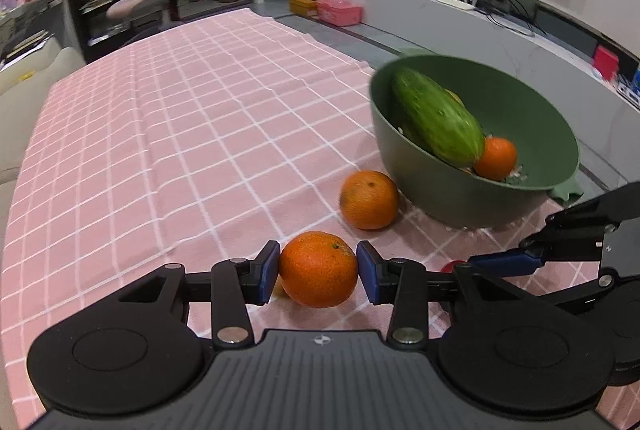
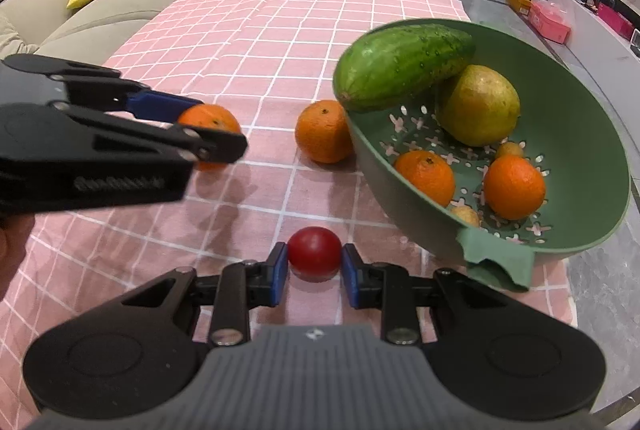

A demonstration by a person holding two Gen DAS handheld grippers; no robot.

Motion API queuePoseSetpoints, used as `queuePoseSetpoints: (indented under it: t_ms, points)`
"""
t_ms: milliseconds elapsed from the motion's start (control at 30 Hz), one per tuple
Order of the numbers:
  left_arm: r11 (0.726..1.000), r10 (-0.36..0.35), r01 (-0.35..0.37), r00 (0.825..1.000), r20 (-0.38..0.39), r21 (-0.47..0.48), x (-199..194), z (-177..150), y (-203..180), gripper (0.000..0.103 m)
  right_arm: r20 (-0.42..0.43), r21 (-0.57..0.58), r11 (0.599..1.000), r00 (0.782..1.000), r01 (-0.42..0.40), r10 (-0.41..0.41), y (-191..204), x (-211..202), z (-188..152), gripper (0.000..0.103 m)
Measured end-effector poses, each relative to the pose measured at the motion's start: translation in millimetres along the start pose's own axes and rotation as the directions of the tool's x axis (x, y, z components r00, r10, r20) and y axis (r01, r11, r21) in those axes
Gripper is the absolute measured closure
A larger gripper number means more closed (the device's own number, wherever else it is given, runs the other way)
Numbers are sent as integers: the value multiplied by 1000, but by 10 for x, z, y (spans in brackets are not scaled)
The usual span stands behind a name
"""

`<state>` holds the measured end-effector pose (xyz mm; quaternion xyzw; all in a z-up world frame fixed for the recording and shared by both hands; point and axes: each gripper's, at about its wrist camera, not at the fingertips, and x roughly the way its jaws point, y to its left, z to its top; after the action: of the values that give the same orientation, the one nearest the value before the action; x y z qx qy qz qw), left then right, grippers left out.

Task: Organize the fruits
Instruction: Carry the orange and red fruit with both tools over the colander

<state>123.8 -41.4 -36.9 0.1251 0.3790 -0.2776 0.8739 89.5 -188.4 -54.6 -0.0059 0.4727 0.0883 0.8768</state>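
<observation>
Left hand-held gripper (image 1: 318,268): clamped on mandarin (image 1: 318,269), firm, light; pads at 3 and 9 o'clock.
Right hand-held gripper (image 2: 315,261): clamped on tomato (image 2: 314,253), soft, slippery.

Each camera sits just behind its gripper, looking forward and down, close over the table (image 1: 160,134). Both views share the green bowl (image 1: 420,190) and the loose orange (image 2: 323,131) beside it.

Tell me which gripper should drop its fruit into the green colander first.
Right. The right gripper already pinches the red tomato right beside the colander rim. The left gripper, around a tangerine, sits farther away, behind another loose tangerine.
</observation>
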Motion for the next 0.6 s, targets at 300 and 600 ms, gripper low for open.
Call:
queuePoseSetpoints:
  t_ms: [300,600]
  points:
    - [999,43,-43,999,16,-12,-404,58,-72,56,62,-12,999,998,-30,31,5,-310,62,78]
    - [998,64,-65,997,36,26,-649,243,-369,56,151,18,999,988,-42,39,-157,-763,131,78]
